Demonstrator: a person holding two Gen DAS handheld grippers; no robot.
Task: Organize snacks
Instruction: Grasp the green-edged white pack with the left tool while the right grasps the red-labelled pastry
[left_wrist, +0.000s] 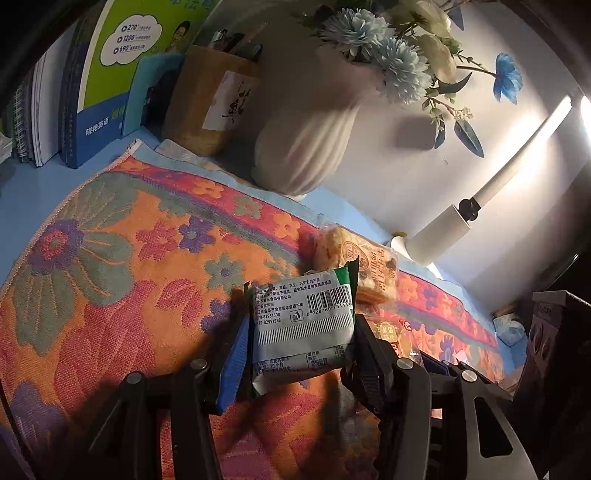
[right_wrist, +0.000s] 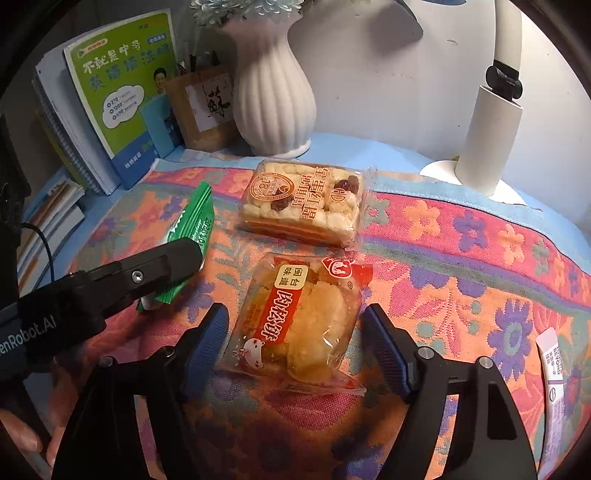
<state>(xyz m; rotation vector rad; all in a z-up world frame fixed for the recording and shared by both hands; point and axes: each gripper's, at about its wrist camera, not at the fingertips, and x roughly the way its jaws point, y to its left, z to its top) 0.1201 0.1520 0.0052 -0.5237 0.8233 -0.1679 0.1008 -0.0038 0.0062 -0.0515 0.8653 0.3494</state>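
Between the left gripper's (left_wrist: 301, 332) pinching jaws, the green snack packet (left_wrist: 303, 325) is hanging above the floral cloth (left_wrist: 110, 258), barcode side facing the camera, long axis running away. The right gripper (right_wrist: 295, 332) is holding its jaws spread either side of the pork floss cake (right_wrist: 299, 317), which is lying lengthwise between them just before the rice crisp bar (right_wrist: 306, 201).

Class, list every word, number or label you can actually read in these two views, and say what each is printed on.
"6928760751113": barcode on the green snack packet held in the left claw.
"270", "1200", "690": green book cover.
"enRobot.AI": left claw arm.
"18": rice cake packet.
Pastry packet between the open right claw: Chinese, unclear.
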